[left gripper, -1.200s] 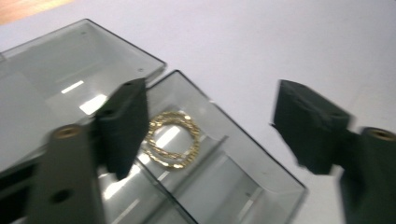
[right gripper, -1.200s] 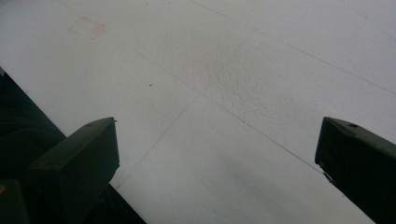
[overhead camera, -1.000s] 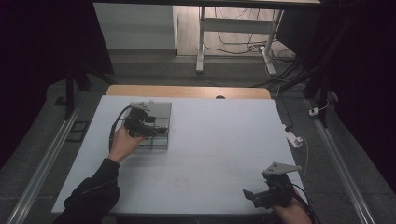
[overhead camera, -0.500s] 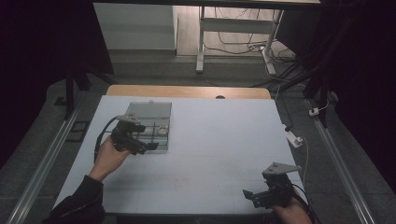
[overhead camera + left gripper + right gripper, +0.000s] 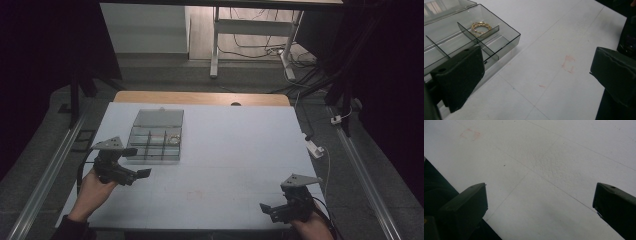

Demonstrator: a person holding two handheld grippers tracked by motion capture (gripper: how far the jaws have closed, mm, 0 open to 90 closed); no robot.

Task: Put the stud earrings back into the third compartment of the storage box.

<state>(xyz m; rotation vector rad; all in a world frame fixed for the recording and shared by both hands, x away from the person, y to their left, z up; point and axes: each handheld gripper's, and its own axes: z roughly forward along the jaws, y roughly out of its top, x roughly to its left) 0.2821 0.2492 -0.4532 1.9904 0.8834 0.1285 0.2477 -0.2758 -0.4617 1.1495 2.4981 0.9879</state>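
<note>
Lying in divided box (image 5: 474,37), gold rings (image 5: 480,27)

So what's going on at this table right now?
A person holds a two-jaw tool in each hand over a white table. The left tool is open and empty, just in front of a clear compartment box whose lid lies open. A gold bracelet sits in one compartment. The right tool is open too, holding nothing, near the table's front edge, well away from the box.
</note>
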